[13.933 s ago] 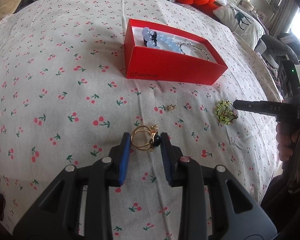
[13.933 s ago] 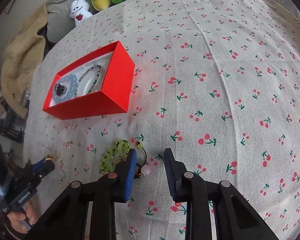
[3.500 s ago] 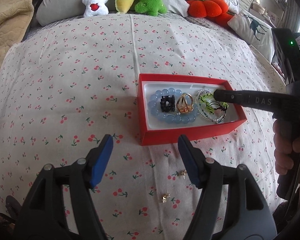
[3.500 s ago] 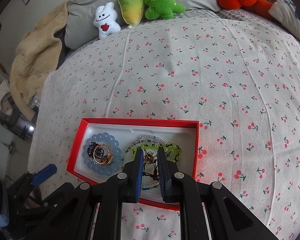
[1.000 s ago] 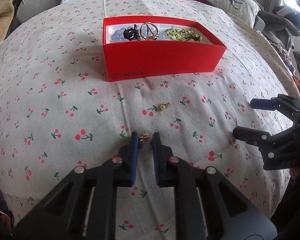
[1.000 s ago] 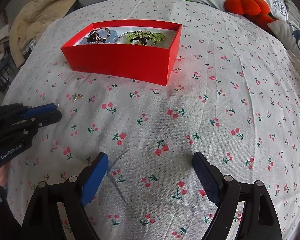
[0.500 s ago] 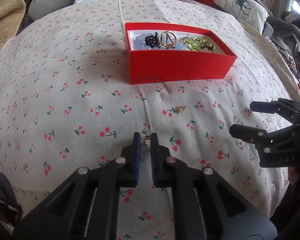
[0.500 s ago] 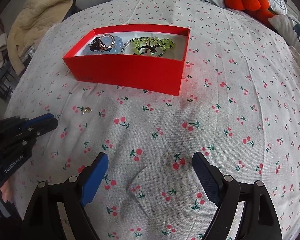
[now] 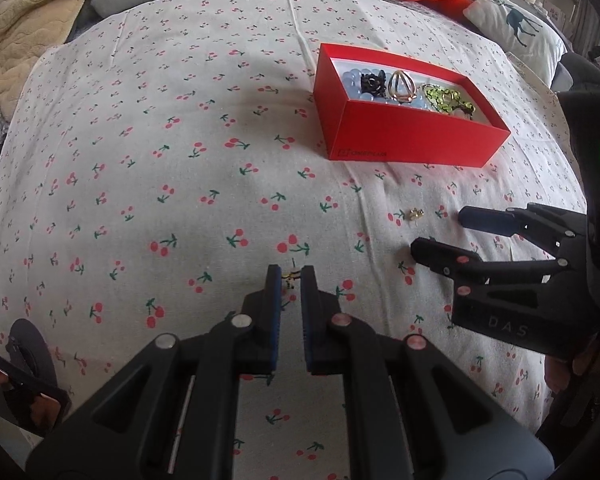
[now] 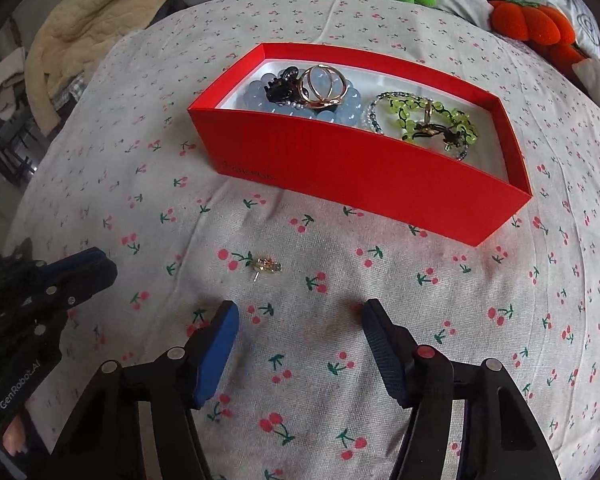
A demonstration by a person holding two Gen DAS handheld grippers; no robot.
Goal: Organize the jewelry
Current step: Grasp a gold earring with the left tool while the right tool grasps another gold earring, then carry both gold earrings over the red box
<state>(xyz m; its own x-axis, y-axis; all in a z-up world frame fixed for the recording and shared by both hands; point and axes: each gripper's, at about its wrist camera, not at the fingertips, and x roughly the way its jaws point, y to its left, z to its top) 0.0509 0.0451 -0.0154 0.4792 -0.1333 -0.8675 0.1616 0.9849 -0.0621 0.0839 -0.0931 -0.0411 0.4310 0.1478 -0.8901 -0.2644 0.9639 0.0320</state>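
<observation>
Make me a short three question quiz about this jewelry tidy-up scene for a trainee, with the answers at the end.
1. True or false: the left tongs are shut on a small gold earring.
2. Where does the other gold earring lie? A) in the red box B) on the cherry-print cloth, ahead of the right tongs C) between the right tongs' pads
3. Fill in: the bracelet under the gold ring in the box has pale ____ beads.

Key: 1 true; 2 B; 3 blue.
</observation>
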